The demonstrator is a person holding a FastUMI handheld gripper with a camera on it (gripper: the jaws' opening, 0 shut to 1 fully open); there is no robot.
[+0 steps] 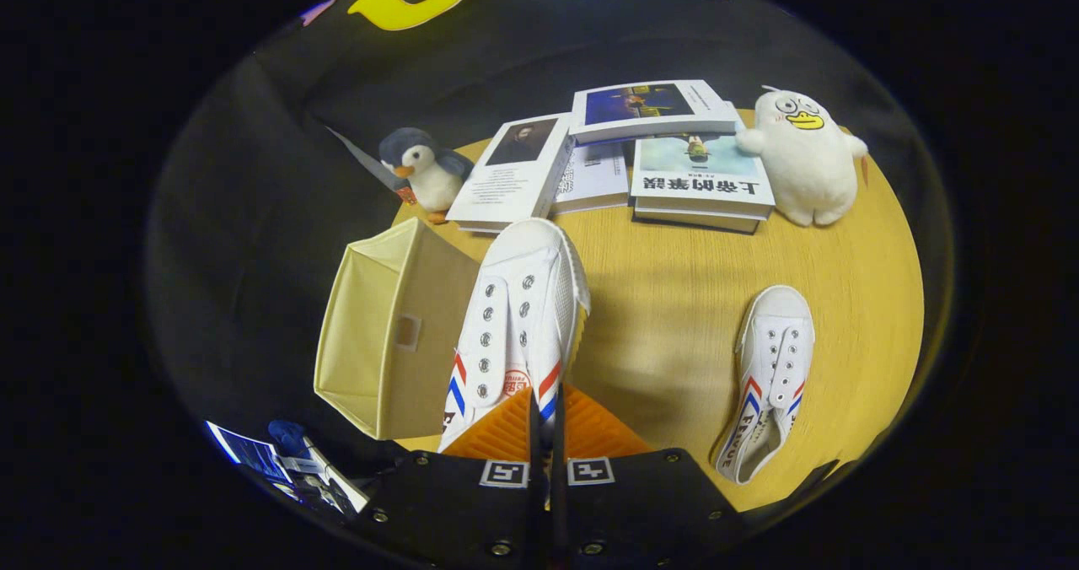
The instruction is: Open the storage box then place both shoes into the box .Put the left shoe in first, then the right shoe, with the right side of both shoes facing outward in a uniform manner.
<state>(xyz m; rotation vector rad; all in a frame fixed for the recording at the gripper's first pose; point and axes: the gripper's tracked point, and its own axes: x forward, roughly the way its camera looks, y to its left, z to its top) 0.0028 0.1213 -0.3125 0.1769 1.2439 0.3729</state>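
The fingers (pixel 548 414) are pressed together on the rear of a white shoe (pixel 518 317), holding it up above the bench (pixel 674 300). The shoe runs straight ahead from the fingers, heel at them and toe pointing toward the books (pixel 700 184) at the far edge. Just beside it on the left sits the storage box (pixel 396 334), a pale fabric cube tipped on its side at the bench's left edge, with its open mouth turned leftward and away from the shoe; the side nearest the shoe is a closed wall. By my reading, the coming move turns on carrying the shoe leftward and round to that mouth. The held shoe is a white canvas sneaker with metal eyelets, no laces visible, and red and blue stripes near the heel. The second shoe (pixel 769 380) lies flat on the bench, well apart to the right, toe also pointing away.
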